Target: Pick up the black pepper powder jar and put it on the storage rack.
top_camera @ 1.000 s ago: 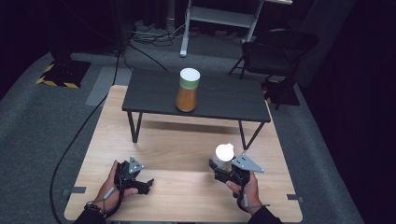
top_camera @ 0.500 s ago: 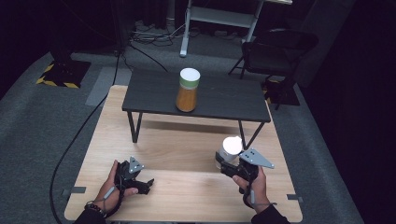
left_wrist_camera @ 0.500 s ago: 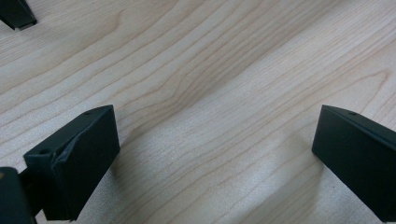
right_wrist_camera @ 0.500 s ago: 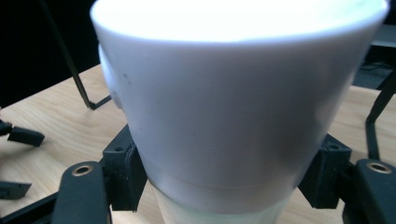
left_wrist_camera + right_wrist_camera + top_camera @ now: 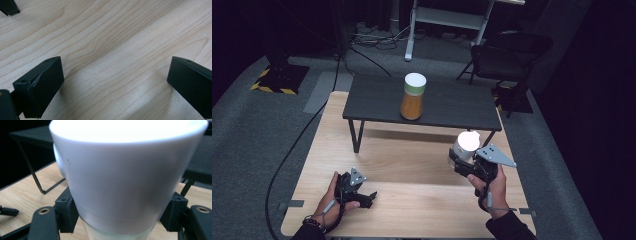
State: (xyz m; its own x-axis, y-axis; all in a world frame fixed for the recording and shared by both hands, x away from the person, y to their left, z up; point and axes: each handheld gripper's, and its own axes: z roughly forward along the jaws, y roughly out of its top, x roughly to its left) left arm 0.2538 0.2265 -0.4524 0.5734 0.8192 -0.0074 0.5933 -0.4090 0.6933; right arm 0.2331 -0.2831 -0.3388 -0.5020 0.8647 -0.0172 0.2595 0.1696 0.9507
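Observation:
My right gripper (image 5: pixel 460 161) is shut on a white-topped container (image 5: pixel 467 143) and holds it off the wooden table (image 5: pixel 412 165) at the right. In the right gripper view the container (image 5: pixel 125 170) looms close, and the jaws of the right gripper (image 5: pixel 120 216) press its narrower lower part from both sides. An orange bottle (image 5: pixel 412 97) with a white cap stands upright on the low black table (image 5: pixel 452 105) farther back. My left gripper (image 5: pixel 368 198) rests low at the front left, open. In the left gripper view the left gripper (image 5: pixel 115 85) has bare wood between its jaws.
The black table's thin legs (image 5: pixel 356 136) stand on the wooden top. In the right gripper view one leg (image 5: pixel 32 173) shows at the left. A dark chair (image 5: pixel 507 55) stands beyond the back right, and cables (image 5: pixel 357 45) lie on the grey floor.
My right gripper has carried the white-topped container to the right and farther from the front edge. The left gripper has stayed where it was.

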